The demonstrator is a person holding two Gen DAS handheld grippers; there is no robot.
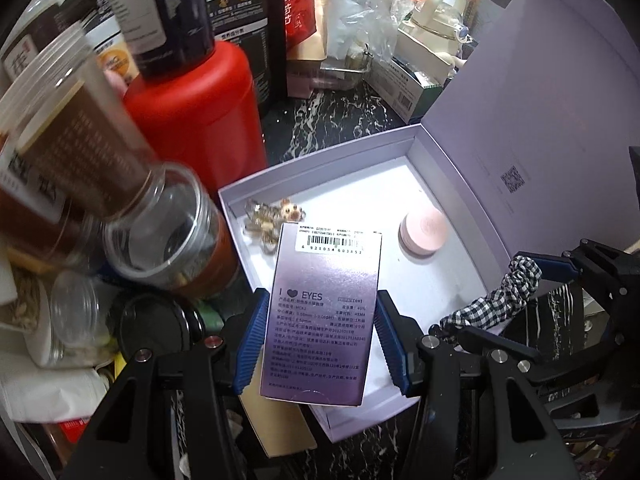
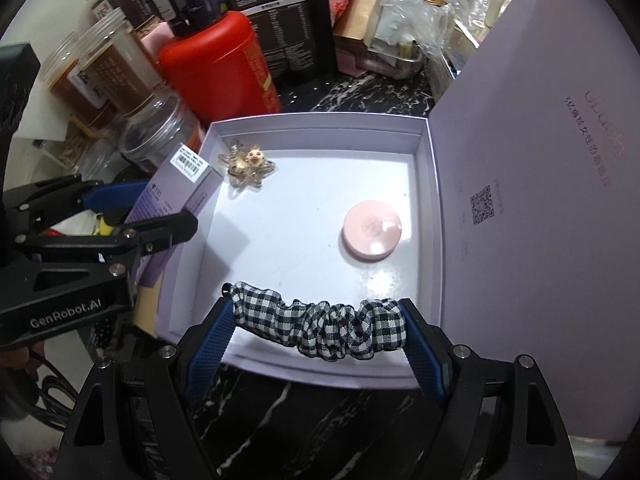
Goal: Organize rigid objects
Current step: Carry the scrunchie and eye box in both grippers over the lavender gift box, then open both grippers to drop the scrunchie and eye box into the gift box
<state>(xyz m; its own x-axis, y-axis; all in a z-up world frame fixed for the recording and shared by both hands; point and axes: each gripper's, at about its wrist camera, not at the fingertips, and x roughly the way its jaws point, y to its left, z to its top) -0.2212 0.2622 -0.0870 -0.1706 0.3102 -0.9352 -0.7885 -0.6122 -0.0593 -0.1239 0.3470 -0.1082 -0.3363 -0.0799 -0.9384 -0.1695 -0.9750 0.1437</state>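
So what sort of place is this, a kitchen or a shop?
Probably a home kitchen or pantry counter: a dark marble worktop crowded with clear food jars, a red canister and dark food pouches.

Box floor (image 2: 296,232) open between clip (image 2: 246,168) and compact (image 2: 370,234).

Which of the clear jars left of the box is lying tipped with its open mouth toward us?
The empty clear jar in front of the red canister; the brown-filled jars behind stand upright.
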